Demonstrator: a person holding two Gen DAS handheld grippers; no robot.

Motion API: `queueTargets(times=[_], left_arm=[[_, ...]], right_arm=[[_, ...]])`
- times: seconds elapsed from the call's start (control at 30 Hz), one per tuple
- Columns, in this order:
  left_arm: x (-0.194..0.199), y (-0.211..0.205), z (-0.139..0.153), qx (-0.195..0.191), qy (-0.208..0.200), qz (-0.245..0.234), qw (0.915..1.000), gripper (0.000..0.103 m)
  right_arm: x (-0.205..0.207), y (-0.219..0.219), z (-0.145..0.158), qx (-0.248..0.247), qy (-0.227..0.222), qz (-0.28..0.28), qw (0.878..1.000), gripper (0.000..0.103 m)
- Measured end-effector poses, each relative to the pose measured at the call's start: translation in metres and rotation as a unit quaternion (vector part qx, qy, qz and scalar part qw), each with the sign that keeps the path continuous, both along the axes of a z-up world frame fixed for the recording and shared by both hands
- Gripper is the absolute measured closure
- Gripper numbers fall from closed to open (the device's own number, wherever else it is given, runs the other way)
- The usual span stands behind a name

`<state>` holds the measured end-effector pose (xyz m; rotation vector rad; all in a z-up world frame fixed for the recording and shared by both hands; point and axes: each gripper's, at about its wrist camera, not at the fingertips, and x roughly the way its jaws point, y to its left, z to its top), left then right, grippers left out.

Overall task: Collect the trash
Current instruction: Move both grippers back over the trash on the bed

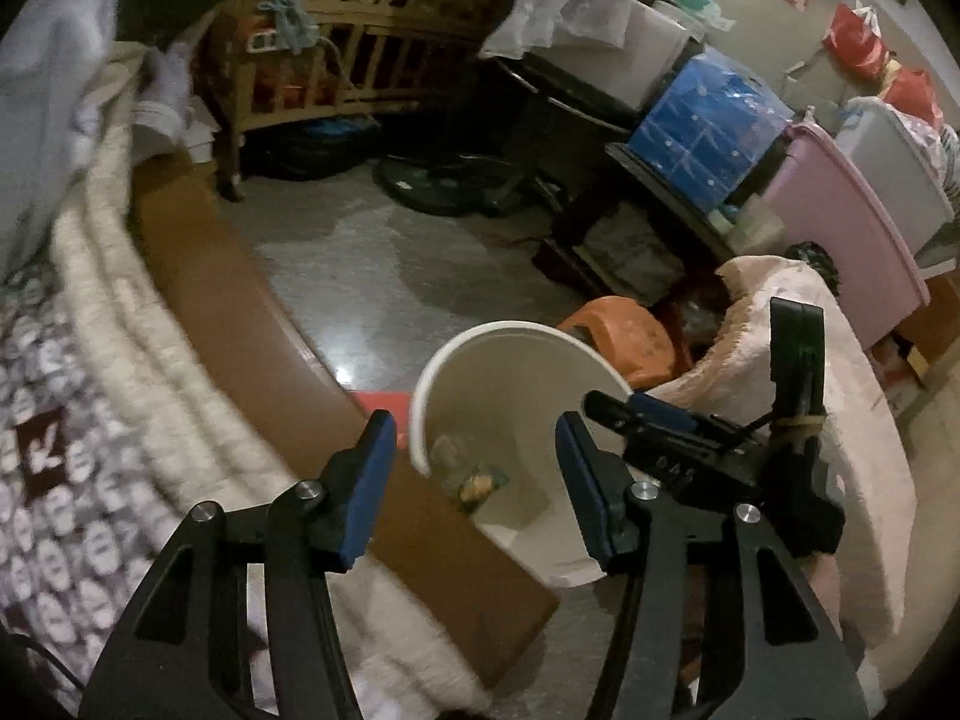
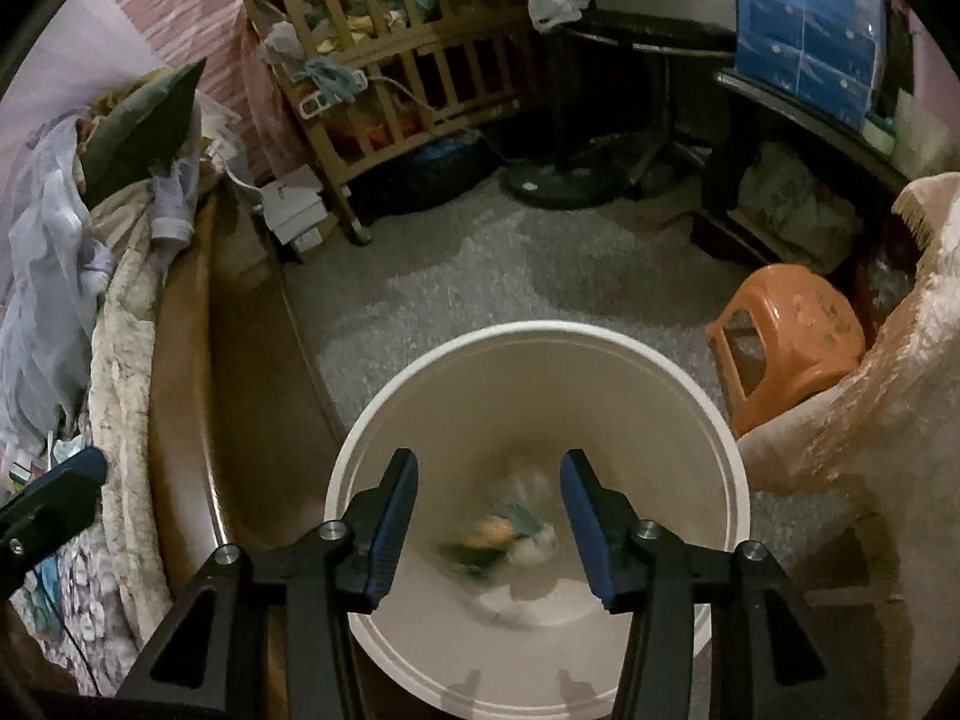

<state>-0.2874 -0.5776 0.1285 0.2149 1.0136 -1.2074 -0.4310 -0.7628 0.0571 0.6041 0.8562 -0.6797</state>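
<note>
Trash (image 2: pixel 510 531), a blurred heap of crumpled wrappers in green, orange and white, lies at the bottom of the round white plastic bin (image 2: pixel 735 480) that stands on the grey speckled floor (image 2: pixel 480 276). What each piece is I cannot make out; the smear hides it. My right gripper (image 2: pixel 489 507) hangs over the bin's mouth with its blue-padded fingers (image 2: pixel 393 507) apart and nothing between them. The bin's near rim is hidden behind my black finger arms.

From the left wrist view, the same bin (image 1: pixel 516 333) sits against the brown wooden bed frame (image 1: pixel 240 312), and only some of the trash (image 1: pixel 474 474) shows. My left gripper (image 1: pixel 474 480) is spread too, holding nothing. The right gripper (image 1: pixel 630 408) reaches in from the right over the rim, seen side-on, so its gap cannot be read there.

An orange plastic stool (image 2: pixel 786 336) stands just beyond the bin, partly covered by a pale fringed blanket (image 2: pixel 870 420) draped at the right. The wooden slatted crib (image 2: pixel 420 48) at the back is cut off at the top.
</note>
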Motion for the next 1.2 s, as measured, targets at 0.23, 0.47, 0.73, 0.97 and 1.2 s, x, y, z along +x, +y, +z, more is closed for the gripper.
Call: queueTargets(times=[0.23, 0.47, 0.73, 0.97, 1.2], left_arm=[[0.018, 0.051, 0.0, 0.011, -0.027, 0.049, 0.9984, 0.049], [0.036, 0.106, -0.007, 0.038, -0.081, 0.112, 0.9897, 0.049], [0.057, 0.162, -0.015, 0.068, -0.127, 0.171, 0.9746, 0.049], [0.075, 0.206, -0.012, 0.078, -0.14, 0.216, 0.9631, 0.049], [0.09, 0.241, -0.008, 0.081, -0.141, 0.257, 0.9526, 0.049]], right_arm=[[0.007, 0.015, 0.003, 0.005, -0.006, 0.011, 1.0, 0.056], [0.025, 0.052, 0.016, -0.016, -0.006, 0.047, 0.999, 0.056], [0.058, 0.103, 0.029, -0.038, -0.009, 0.096, 0.995, 0.055], [0.095, 0.156, 0.036, -0.038, -0.021, 0.153, 0.987, 0.048], [0.132, 0.207, 0.035, -0.034, -0.024, 0.205, 0.978, 0.047]])
